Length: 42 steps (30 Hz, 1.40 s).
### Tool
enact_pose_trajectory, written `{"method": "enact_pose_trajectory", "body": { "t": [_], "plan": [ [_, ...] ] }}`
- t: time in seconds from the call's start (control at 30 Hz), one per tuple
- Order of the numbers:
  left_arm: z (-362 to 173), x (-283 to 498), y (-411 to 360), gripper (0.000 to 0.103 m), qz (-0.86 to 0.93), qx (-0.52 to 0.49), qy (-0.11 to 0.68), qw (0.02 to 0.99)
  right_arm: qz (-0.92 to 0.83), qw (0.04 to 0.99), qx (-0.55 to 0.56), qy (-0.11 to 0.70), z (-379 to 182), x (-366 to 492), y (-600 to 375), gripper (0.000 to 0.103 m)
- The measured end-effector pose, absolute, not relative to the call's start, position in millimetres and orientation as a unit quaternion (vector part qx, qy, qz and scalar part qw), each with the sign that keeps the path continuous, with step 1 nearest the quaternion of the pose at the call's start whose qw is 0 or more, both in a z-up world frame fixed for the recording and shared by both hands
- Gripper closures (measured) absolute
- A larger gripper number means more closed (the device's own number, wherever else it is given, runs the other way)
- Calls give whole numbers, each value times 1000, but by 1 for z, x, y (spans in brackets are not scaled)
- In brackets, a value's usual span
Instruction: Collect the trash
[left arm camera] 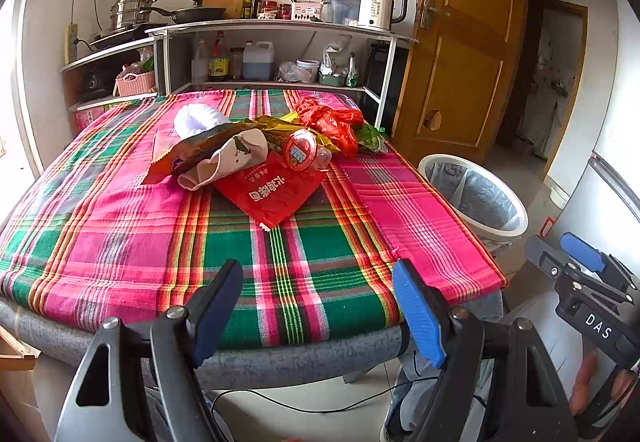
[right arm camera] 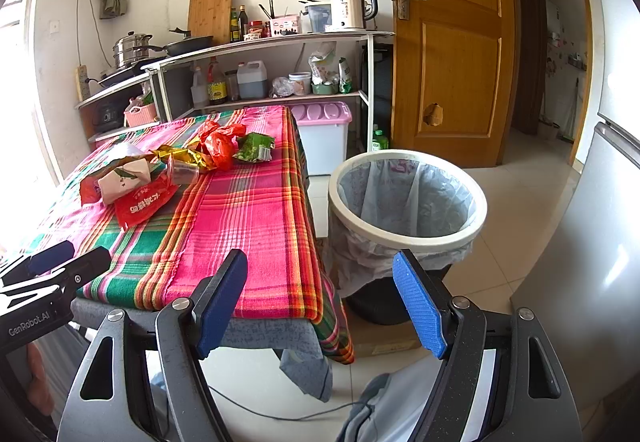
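A heap of trash lies at the far middle of the plaid-covered table [left arm camera: 120,242]: a flat red packet [left arm camera: 272,190], a rolled beige wrapper [left arm camera: 228,162], a clear cup with a red lid [left arm camera: 302,150], a red plastic bag [left arm camera: 332,122], a green packet [right arm camera: 254,148] and gold foil [right arm camera: 184,156]. A white bin [right arm camera: 406,198] with a clear liner stands on the floor right of the table. My left gripper [left arm camera: 320,306] is open over the table's near edge, empty. My right gripper [right arm camera: 320,298] is open and empty between the table corner and the bin.
Shelves [left arm camera: 280,28] with pots, bottles and a kettle [left arm camera: 380,6] stand behind the table. A wooden door [right arm camera: 448,42] is at the right, a lidded plastic box [right arm camera: 324,138] by the table's far corner, a grey appliance [right arm camera: 592,242] at the far right. A cable [right arm camera: 280,414] runs on the floor.
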<state>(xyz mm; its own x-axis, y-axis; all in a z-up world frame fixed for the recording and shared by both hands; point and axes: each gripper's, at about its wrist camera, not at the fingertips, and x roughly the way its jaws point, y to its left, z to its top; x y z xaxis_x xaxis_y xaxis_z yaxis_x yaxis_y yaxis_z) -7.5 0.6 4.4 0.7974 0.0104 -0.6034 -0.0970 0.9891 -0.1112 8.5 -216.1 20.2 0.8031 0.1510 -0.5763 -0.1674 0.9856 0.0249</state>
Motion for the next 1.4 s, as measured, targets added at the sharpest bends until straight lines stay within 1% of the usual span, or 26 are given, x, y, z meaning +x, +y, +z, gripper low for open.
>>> {"method": "enact_pose_trajectory", "body": {
  "t": [1.13, 1.4],
  "plan": [
    [3, -3, -2, 24, 28, -70, 318, 945, 90, 947, -24, 307, 16, 13, -207, 28],
    [-1, 4, 16, 24, 33, -73, 322, 943, 106, 944, -28, 311, 17, 24, -200, 28]
  ]
}}
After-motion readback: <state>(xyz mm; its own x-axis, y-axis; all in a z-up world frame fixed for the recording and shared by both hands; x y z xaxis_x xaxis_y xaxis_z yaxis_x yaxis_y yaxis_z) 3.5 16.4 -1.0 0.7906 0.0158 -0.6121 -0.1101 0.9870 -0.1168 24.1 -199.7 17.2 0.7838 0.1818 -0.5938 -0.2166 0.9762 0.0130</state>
